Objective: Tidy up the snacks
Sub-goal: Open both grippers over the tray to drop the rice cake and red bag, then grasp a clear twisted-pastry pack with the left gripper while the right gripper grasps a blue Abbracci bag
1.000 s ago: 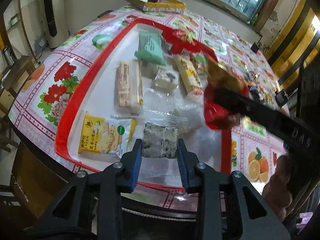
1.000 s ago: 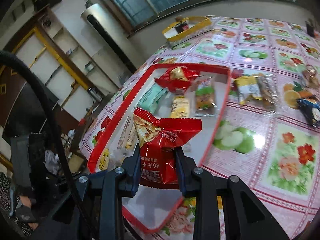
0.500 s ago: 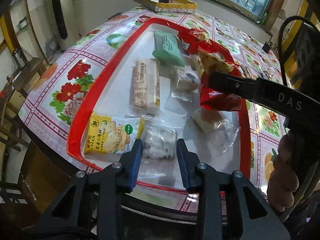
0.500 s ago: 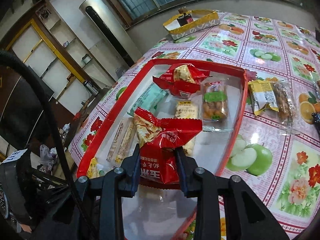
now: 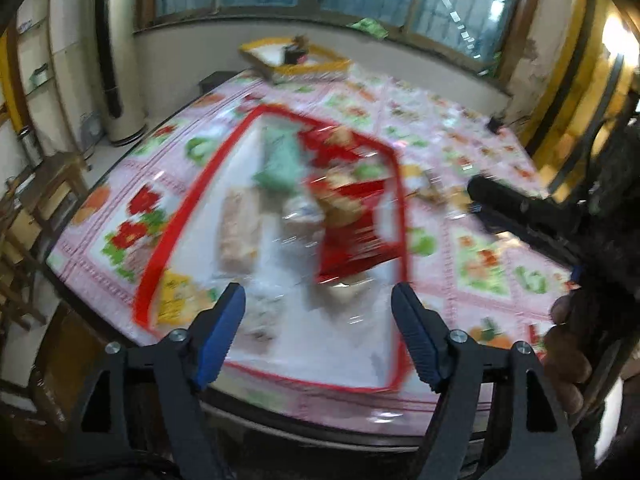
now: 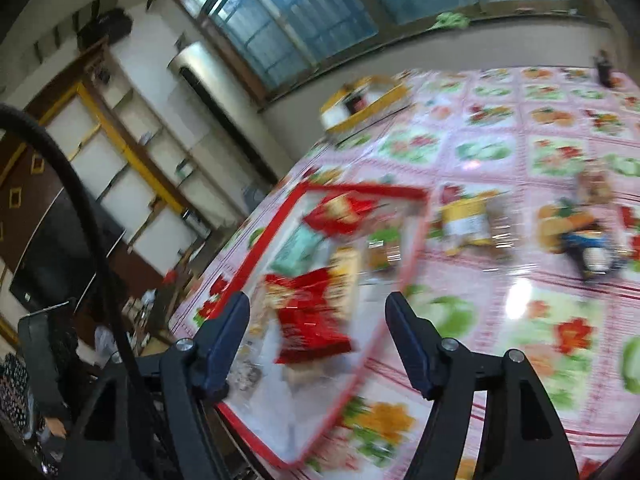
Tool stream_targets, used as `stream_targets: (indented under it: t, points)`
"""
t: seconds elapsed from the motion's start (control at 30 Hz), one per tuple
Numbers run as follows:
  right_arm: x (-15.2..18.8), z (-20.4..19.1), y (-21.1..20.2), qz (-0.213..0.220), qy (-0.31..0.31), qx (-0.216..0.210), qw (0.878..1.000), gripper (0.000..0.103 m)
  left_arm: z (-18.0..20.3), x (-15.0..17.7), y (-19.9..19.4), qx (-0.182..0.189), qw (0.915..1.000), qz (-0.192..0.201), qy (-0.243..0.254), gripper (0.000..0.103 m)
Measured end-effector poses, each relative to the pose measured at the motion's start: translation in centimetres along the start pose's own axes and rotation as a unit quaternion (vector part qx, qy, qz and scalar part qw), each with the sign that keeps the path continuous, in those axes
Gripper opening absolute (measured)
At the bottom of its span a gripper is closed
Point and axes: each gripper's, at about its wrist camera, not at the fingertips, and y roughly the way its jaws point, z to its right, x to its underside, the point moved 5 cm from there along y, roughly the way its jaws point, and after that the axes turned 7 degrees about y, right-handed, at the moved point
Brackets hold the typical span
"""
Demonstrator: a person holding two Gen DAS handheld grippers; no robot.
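Both views are smeared by motion. A red-rimmed white tray (image 5: 172, 232) (image 6: 408, 264) holds several wrapped snacks. My left gripper (image 5: 318, 304) hangs above the tray's near end, its jaws opening with nothing pressed between the blue pads. The clear-wrapped speckled snack (image 5: 264, 316) lies below them beside a yellow cracker packet (image 5: 176, 300). My right gripper (image 6: 316, 312) is also opening. The red packet (image 6: 312, 316) (image 5: 352, 232) lies in the tray below its fingers, and the pads stand clear of it. A green packet (image 5: 280, 160) lies further back.
Loose on the flowered tablecloth right of the tray are a yellow packet (image 6: 466, 220) and a dark blue packet (image 6: 592, 248). A yellow-edged box (image 5: 296, 60) stands at the far edge by the windows. A hand (image 5: 568, 344) is at the right.
Both grippers have opened wide and drawn back and up. The left let go of the speckled snack. The right let go of the red packet, which now lies in the tray.
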Motion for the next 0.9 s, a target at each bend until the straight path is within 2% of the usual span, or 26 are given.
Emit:
stream_targets:
  t: [0.13,0.33,0.4,0.53,0.63,0.73,0.83,0.9]
  points:
    - [-1.2,5.5,-2.9,0.018,0.043,0.035,0.998,0.071,3.3,-1.4,0.5,0.055,0.9983,0.003,0.02,0.079]
    - [-2.6,13.3,-3.9,0.011,0.118,0.112,0.987,0.071,6.1,-2.7,2.6,0.079,0.9961,-0.019,0.035,0.08]
    - [-3.7,14.8,-3.5,0.011,0.128,0.124,0.984,0.071,6.6,-2.8,3.1,0.082,0.9956,-0.023,0.039,0.08]
    - [-6.4,17.3,-1.3,-0.003,0.127,0.177,0.976,0.07,7.2,-3.0,3.5,0.084,0.9953,-0.028,0.039,0.08]
    - [-7.7,17.9,1.0,-0.02,0.097,0.219,0.971,0.07,7.6,-3.2,3.8,0.083,0.9953,-0.028,0.04,0.08]
    - [-6.8,18.2,3.0,-0.051,0.057,0.241,0.968,0.07,8.1,-3.5,4.2,0.085,0.9949,-0.035,0.042,0.08]
    - [-5.8,17.5,3.3,-0.043,0.019,0.272,0.961,0.07,8.8,-4.2,4.7,0.077,0.995,-0.04,0.051,0.08]
    - [-5.3,17.2,3.2,-0.035,0.008,0.291,0.956,0.061,9.4,-4.8,5.3,0.076,0.9946,-0.047,0.053,0.08]
